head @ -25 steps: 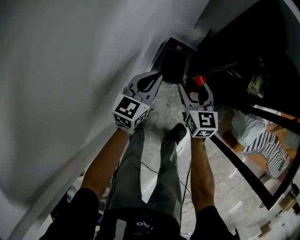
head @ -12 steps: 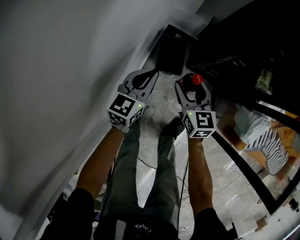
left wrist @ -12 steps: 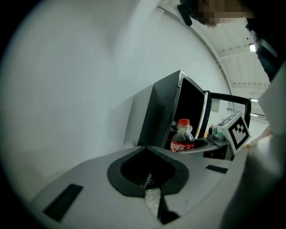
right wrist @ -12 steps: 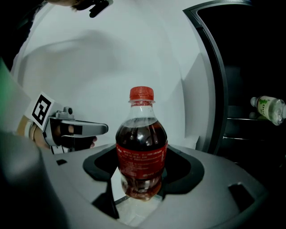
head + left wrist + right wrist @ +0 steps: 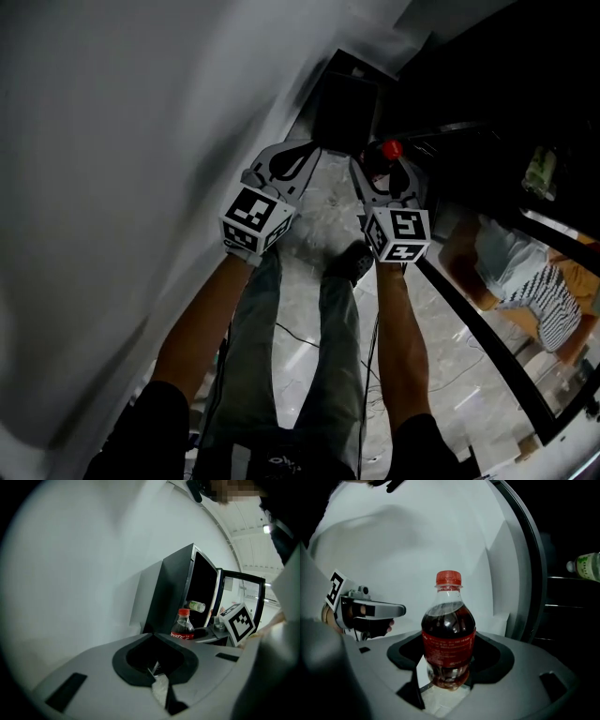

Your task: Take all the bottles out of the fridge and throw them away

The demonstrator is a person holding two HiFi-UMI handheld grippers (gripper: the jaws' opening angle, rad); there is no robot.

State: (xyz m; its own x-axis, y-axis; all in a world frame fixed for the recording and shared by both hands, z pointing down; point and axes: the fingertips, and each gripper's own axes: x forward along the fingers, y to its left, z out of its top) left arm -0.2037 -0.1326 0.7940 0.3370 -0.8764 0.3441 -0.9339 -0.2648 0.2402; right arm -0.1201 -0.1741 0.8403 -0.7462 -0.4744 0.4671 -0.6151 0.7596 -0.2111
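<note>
- Gripping the cola bottle (image 5: 449,620) upright by its lower body with right gripper (image 5: 450,667) fingers (image 5: 525,667), outside the fridge (image 5: 173,592)
- Left gripper (image 5: 154,637) fingers (image 5: 93,667) closed on nothing
- Likely mid-carry; next, finding a bin, none visible
- Farther in, a green-labelled bottle (image 5: 587,567) lying on a fridge shelf, not yet taken

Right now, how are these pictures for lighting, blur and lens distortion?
Head view: the fridge interior is almost black beside a bright wall. Left gripper view: strong fisheye, black corners. Right gripper view: the cola bottle is sharp; the green-labelled bottle at the edge is soft.
</note>
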